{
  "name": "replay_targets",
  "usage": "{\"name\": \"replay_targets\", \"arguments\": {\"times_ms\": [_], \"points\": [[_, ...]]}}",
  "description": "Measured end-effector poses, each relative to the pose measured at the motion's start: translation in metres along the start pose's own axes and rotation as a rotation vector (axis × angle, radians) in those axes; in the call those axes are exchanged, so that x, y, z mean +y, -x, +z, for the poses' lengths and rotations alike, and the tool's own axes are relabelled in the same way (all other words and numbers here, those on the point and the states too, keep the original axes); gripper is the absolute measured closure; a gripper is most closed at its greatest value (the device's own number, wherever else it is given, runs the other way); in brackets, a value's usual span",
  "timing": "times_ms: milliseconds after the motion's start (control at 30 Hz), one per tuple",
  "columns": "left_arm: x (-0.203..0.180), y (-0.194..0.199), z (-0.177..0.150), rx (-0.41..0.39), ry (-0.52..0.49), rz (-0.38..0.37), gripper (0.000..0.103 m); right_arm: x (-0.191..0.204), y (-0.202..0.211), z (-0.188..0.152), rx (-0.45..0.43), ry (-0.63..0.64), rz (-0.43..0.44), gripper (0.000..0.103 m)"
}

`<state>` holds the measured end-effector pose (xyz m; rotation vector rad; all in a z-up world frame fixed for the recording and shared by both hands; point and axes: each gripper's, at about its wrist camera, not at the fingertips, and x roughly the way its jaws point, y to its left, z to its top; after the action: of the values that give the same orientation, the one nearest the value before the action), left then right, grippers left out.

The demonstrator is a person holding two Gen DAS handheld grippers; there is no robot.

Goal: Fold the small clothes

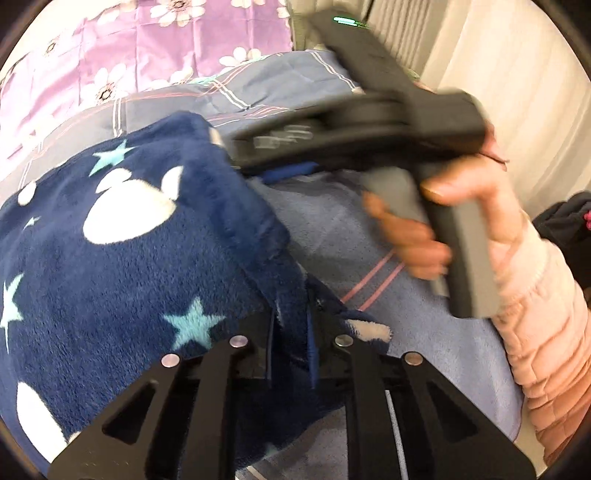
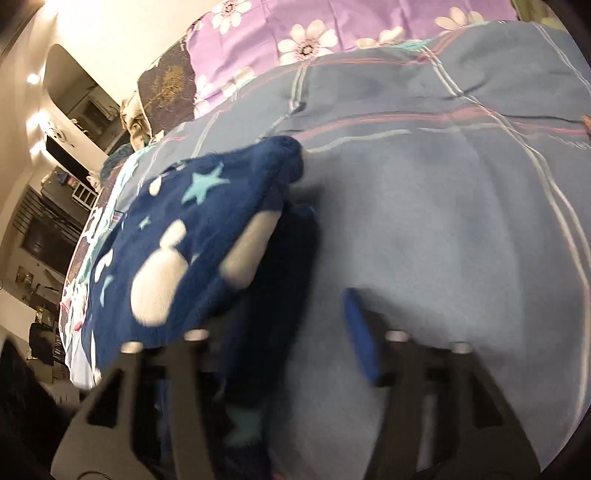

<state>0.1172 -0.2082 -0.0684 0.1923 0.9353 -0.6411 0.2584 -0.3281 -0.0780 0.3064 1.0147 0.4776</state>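
Lying on a blue checked blanket (image 1: 325, 221), the navy fleece (image 1: 122, 236) with white shapes and light blue stars fills the left half of the left wrist view. One edge of it runs down between the two fingers of the left gripper (image 1: 291, 347), whose jaws are nearly closed and pinch this fold of cloth. At the right, a hand (image 1: 436, 221) in a pink padded sleeve (image 1: 535, 325) holds the handle of the right gripper (image 1: 236, 147), which reaches across the picture toward the far corner of the fleece. Its tips are blurred and partly behind the cloth, so from this view I cannot tell how wide it is open. A purple sheet with flowers (image 1: 147, 55) lies behind the blanket.

From the right wrist view, the fleece (image 2: 184, 251) is at the left, on the blanket (image 2: 443, 221), with a thick folded edge turned to the camera. The right gripper (image 2: 295, 314) has its jaws wide apart. The left finger is under or against the edge of the fleece, and the right finger with a blue pad (image 2: 360, 332) is over bare blanket, apart from the cloth. The jaws hold nothing between them. The picture is blurred. The purple sheet (image 2: 314, 29) is at the top, and dark shelves (image 2: 55, 229) are at the far left
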Motion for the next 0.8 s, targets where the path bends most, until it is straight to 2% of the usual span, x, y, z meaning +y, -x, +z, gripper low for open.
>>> {"name": "replay_targets", "arguments": {"times_ms": [33,67,167,200,300,333,467,533,600,700,767,800], "points": [[-0.001,0.001,-0.002,-0.001,-0.006,-0.003,0.089,0.003,-0.004,0.004,-0.006,0.007,-0.01,0.062],[-0.003,0.002,-0.003,-0.004,-0.019,-0.016,0.089,0.006,-0.007,0.009,-0.013,-0.009,0.009,0.096],[-0.011,0.004,-0.007,-0.025,-0.072,-0.058,0.089,0.01,0.01,0.016,-0.13,-0.043,0.059,0.097],[-0.014,0.004,-0.009,-0.026,-0.095,-0.065,0.089,0.008,0.011,0.017,-0.14,-0.043,0.042,0.097],[-0.019,-0.005,-0.011,-0.022,-0.117,-0.082,0.088,-0.004,-0.014,0.017,-0.073,-0.062,-0.025,0.097],[-0.019,-0.006,-0.011,-0.025,-0.117,-0.089,0.087,-0.009,-0.02,0.015,-0.067,-0.067,-0.017,0.096],[-0.017,-0.006,-0.019,-0.031,-0.112,-0.134,0.075,-0.021,-0.013,0.011,-0.087,-0.118,-0.004,0.086],[-0.011,-0.008,-0.015,-0.032,-0.103,-0.151,0.067,-0.02,0.003,0.008,-0.12,-0.13,-0.055,0.081],[-0.012,-0.006,-0.018,-0.042,-0.116,-0.15,0.065,-0.011,0.032,0.001,-0.183,-0.078,-0.092,0.083],[-0.012,-0.006,-0.02,-0.055,-0.133,-0.137,0.064,0.011,0.065,-0.022,-0.192,0.028,0.028,0.083],[-0.012,-0.004,-0.021,-0.051,-0.127,-0.145,0.064,0.024,0.071,-0.042,-0.15,0.094,0.104,0.083],[-0.011,-0.002,-0.021,-0.046,-0.124,-0.153,0.064,0.03,0.068,-0.055,-0.112,0.121,0.108,0.083]]}}
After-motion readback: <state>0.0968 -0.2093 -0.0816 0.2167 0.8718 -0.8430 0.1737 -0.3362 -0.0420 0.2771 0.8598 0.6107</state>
